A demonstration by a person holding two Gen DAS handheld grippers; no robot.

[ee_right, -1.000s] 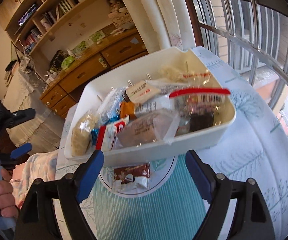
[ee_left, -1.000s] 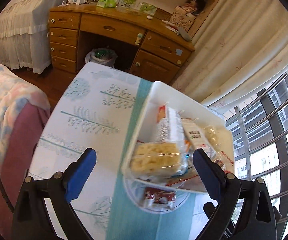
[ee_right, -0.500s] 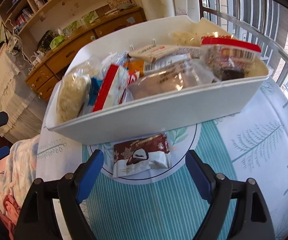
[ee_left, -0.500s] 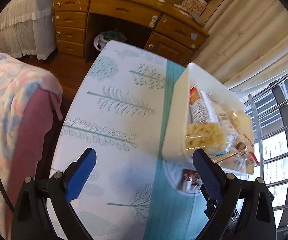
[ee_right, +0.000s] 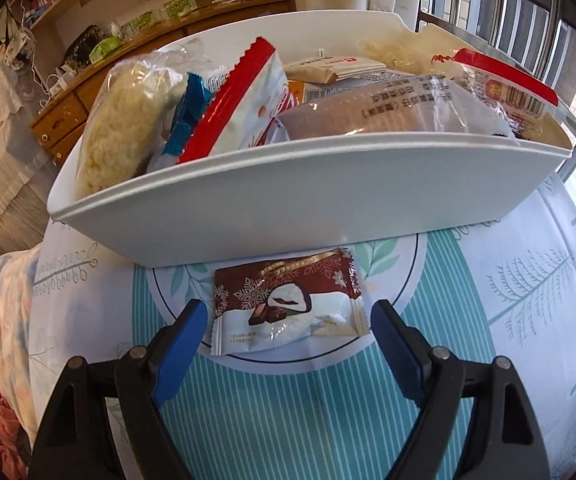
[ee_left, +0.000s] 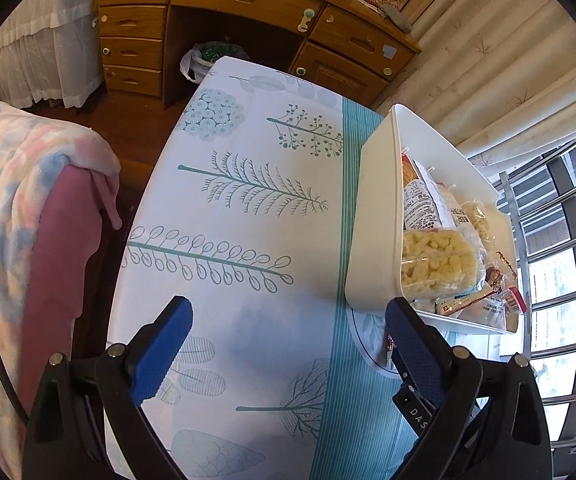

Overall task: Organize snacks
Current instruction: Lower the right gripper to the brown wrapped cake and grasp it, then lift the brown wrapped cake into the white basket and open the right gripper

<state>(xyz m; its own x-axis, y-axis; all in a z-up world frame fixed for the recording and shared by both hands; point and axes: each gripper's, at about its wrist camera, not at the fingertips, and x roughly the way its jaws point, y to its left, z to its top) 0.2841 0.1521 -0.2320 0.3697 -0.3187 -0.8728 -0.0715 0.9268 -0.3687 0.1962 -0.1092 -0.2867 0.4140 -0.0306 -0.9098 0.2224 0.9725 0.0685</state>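
A white bin [ee_right: 288, 196] [ee_left: 376, 216] packed with several wrapped snacks stands on the patterned tablecloth. Just in front of it lies a brown-and-white chocolate snack packet [ee_right: 288, 304], flat on the cloth's round print. My right gripper [ee_right: 288, 320] hangs open right over that packet, one blue pad on each side, apart from it. My left gripper [ee_left: 288, 324] is open over bare tablecloth to the left of the bin, with nothing between its fingers. Its right finger [ee_left: 412, 344] hides most of the packet in the left wrist view.
A sofa arm with a pink and blue blanket [ee_left: 28, 208] borders the table's left edge. A wooden desk [ee_left: 248, 12] stands beyond the table's far end. Curtains [ee_left: 488, 60] and a barred window [ee_left: 560, 260] lie to the right.
Both grippers have come down toward the table. The right one closed in on the chocolate packet, which now sits between its fingers. The left one swung left, away from the bin, over bare cloth.
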